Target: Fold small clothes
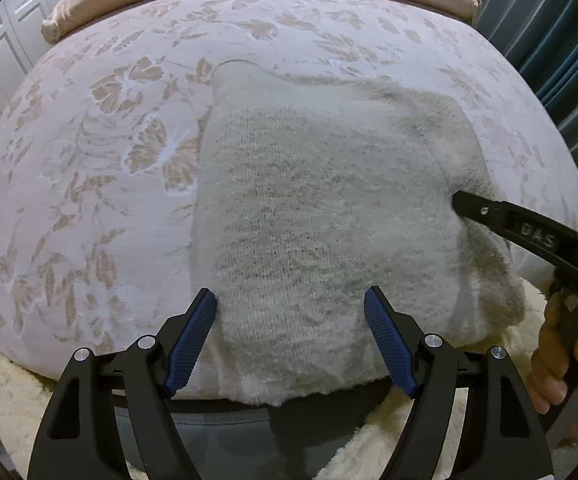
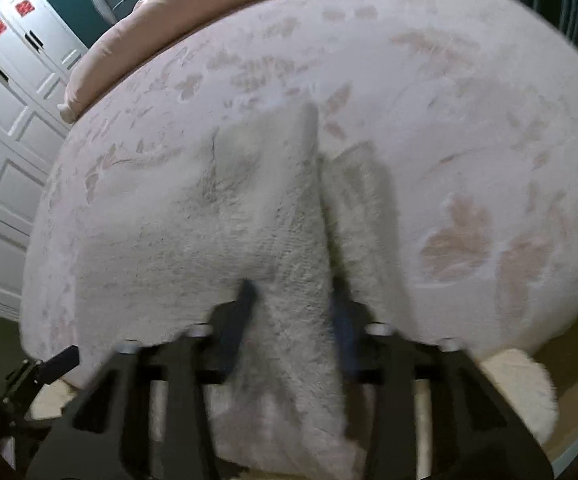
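Fuzzy cream knit sweater (image 1: 309, 208) spread on the floral bedspread (image 1: 89, 140). Left gripper (image 1: 291, 340) wide over its near hem; right gripper (image 2: 293, 312) pinching a raised fold at its edge.

A fuzzy off-white knit garment (image 1: 321, 208) lies centre frame, partly folded; its near edge hangs low-centre; its right side is lifted into a ridge (image 2: 289, 248).
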The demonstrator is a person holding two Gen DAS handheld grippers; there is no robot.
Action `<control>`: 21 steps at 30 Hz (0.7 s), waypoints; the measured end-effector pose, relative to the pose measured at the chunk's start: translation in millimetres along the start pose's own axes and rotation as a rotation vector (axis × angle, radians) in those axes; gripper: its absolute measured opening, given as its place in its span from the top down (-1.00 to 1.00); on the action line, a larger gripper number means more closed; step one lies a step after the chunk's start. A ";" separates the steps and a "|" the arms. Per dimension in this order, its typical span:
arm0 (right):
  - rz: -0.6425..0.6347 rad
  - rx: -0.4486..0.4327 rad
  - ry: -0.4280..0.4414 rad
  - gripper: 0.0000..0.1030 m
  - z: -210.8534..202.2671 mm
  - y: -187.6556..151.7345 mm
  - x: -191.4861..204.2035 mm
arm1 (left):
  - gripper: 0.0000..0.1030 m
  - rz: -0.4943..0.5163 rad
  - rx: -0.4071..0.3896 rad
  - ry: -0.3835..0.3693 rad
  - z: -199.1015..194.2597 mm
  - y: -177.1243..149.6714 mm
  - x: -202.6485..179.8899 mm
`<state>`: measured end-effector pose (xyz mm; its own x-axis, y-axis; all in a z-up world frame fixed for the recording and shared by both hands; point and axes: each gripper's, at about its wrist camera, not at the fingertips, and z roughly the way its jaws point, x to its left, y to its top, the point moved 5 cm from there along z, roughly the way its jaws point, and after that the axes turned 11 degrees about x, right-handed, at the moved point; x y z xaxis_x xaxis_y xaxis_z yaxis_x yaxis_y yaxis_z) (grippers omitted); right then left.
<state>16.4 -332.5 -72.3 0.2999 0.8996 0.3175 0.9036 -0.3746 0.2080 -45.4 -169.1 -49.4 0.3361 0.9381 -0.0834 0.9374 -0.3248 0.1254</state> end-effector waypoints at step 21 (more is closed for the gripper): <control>-0.004 -0.071 -0.102 -0.11 -24.7 -20.6 -14.8 | -0.73 -0.002 0.002 0.119 17.0 6.6 -12.5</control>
<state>-14.3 -343.6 -58.4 0.3290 0.9180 0.2212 0.8821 -0.3824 0.2751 -41.9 -185.0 -64.3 0.3211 0.9464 0.0340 0.9383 -0.3228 0.1236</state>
